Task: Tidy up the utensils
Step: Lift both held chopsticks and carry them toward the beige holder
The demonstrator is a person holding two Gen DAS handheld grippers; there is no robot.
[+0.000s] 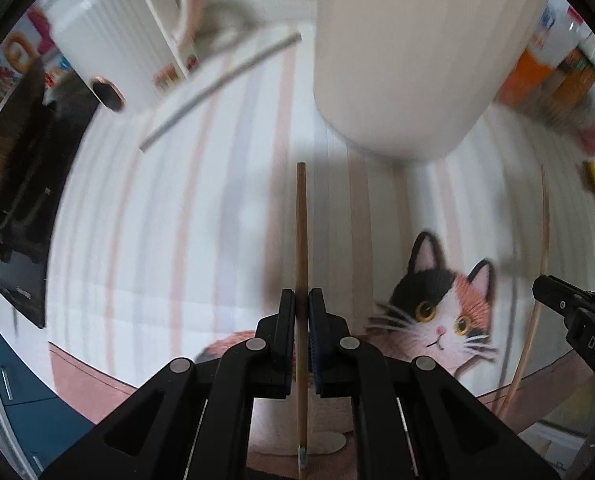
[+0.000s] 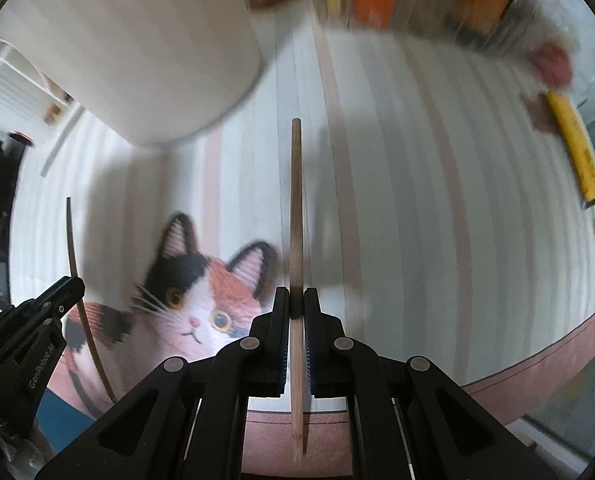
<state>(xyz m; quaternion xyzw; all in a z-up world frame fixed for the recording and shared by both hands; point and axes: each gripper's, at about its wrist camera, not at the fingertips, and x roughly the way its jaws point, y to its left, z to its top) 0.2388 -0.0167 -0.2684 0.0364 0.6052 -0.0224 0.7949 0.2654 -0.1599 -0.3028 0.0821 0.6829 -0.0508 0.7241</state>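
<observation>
Grey metal rod (image 1: 221, 90), left view only

Ahead of the left tool (image 1: 302, 308), the white cup (image 1: 409, 52) is cut off at the top edge, so its rim is unseen. The orange boxes (image 1: 553, 76) far ahead to its right are smeared by blur, their print unreadable. Ahead of the right tool (image 2: 296, 304), the same cup (image 2: 137, 40) runs out of frame. The yellow object (image 2: 575, 148) to the right is too blurred to identify.
</observation>
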